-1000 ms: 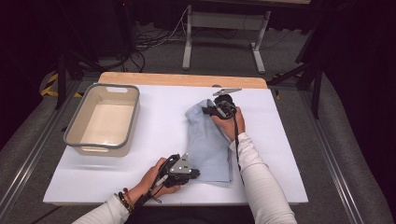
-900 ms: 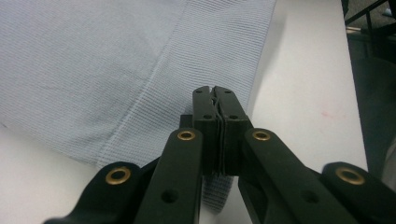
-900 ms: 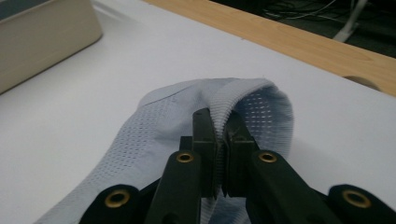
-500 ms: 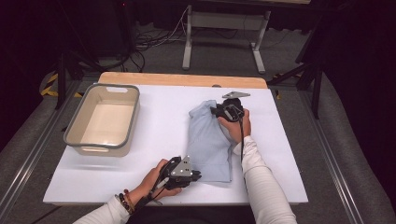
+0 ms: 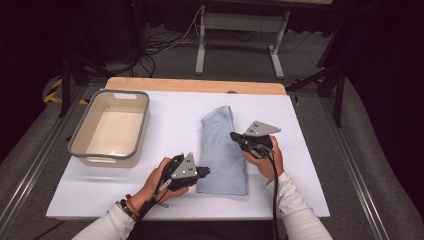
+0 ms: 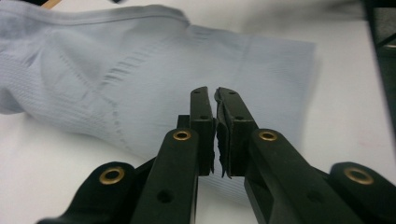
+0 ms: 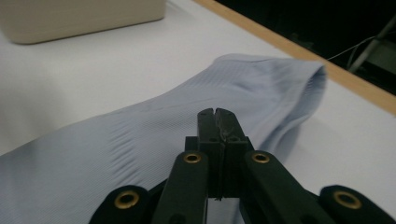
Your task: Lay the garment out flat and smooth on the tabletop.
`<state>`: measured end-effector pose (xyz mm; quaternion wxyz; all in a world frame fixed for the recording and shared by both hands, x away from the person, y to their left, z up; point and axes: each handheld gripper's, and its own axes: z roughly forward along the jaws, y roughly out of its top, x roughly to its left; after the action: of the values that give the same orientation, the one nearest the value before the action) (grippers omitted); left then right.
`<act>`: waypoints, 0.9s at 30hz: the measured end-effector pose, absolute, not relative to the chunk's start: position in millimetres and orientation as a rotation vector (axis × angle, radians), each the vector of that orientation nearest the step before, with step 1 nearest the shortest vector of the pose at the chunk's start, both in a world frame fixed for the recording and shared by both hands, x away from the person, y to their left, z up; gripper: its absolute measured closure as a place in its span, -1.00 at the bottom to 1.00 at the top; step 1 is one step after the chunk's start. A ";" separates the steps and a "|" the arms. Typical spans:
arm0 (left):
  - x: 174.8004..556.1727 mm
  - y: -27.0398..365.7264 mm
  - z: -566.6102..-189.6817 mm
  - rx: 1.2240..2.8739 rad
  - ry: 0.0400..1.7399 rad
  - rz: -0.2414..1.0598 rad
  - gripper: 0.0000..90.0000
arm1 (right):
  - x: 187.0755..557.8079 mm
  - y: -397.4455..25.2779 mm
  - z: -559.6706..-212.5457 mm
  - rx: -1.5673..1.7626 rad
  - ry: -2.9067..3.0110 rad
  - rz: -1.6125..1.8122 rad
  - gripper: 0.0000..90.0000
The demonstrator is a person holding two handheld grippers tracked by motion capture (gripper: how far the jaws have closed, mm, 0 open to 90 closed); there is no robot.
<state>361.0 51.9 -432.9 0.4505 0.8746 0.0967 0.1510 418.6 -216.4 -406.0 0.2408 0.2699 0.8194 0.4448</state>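
Pale-blue garment (image 5: 222, 150), long axis front-to-back on table (image 5: 165, 115), cuff end far; both grippers' jaws closed, empty.

In the left gripper view, the folded pale blue garment (image 6: 140, 84) is cut off at the 9 o'clock edge, and its near hem is hidden behind the left gripper (image 6: 215, 95). In the right gripper view, the garment is cut off at 7 o'clock, and the beige tub (image 7: 79, 16) at 11 o'clock is blurred and cropped by the top edge. In the high view, both forearms are cut off at 6 o'clock, and it cannot be told whether the right gripper (image 5: 236, 137) touches the cloth.
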 end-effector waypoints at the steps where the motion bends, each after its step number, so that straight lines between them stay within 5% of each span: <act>1: 366.2 51.1 -433.6 2.155 0.254 0.381 0.88 | 414.0 -214.9 -409.2 0.729 2.258 1.215 1.00; 12: 401.9 36.6 -439.2 2.109 0.325 0.515 0.89 | 398.7 -210.1 -441.9 0.761 2.308 1.053 1.00; 27: 412.5 27.3 -461.8 2.239 0.349 0.471 0.93 | 401.1 -216.6 -454.8 0.813 2.278 0.936 1.00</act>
<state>412.5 27.3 -461.8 0.4019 0.8858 0.1380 0.1865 401.1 -216.6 -454.8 0.2707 0.3018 0.8455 0.3475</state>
